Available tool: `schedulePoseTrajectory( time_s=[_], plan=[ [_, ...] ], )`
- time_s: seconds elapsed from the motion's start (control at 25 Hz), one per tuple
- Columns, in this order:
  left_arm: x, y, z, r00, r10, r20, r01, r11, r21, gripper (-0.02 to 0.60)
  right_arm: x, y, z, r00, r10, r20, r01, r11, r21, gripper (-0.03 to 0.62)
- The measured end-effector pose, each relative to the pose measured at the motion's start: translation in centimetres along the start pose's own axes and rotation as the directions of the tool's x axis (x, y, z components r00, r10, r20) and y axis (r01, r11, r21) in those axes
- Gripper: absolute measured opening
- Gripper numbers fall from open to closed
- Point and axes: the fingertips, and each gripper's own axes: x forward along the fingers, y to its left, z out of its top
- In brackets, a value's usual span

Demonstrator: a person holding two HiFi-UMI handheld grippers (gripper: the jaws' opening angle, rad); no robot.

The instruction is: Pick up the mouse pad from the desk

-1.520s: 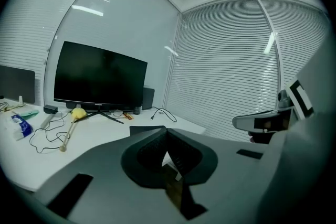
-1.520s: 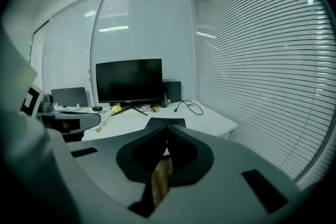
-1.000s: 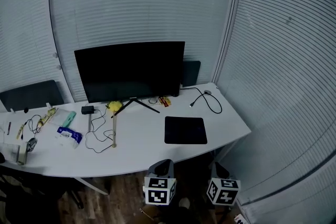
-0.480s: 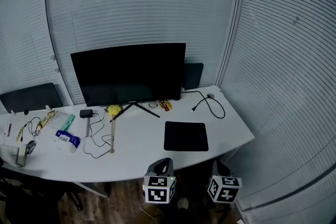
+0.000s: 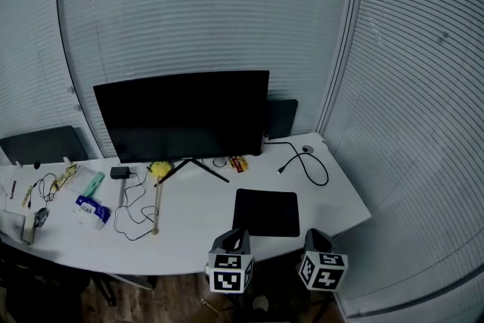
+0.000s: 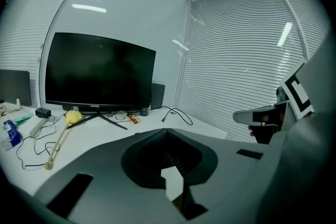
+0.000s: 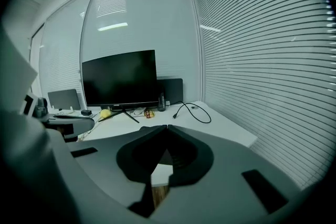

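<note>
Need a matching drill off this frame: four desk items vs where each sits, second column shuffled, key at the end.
Items
1. mouse pad
2. monitor
3. black cable
4. blue packet

Places
A. left part of the desk
B. back right corner
C. flat near the front edge, right of centre
D. standing at the back, middle

Pairs: 1-C, 2-D, 3-B, 4-A

A wide black flat monitor [image 5: 181,116] stands on thin legs along the back edge of the white desk [image 5: 204,204]. A looped black cable [image 5: 308,163] lies near the back right corner. Toward the left end lie a yellow-headed wooden stick [image 5: 159,169], a small black adapter [image 5: 119,172] and a blue-and-white packet [image 5: 93,209].
</note>
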Motion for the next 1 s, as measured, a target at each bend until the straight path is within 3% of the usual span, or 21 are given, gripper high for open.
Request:
schedulePoseTrajectory(
  time_s=[1.0],
  plan=[
    [10.7,2.5,4.5,0.987,0.159,-0.008,-0.159,0.987,-0.039,0.017,13.0,-4.1,6.3,0.991,0.133,-0.017,-0.134,0.989,-0.054,0.034]
  ],
)
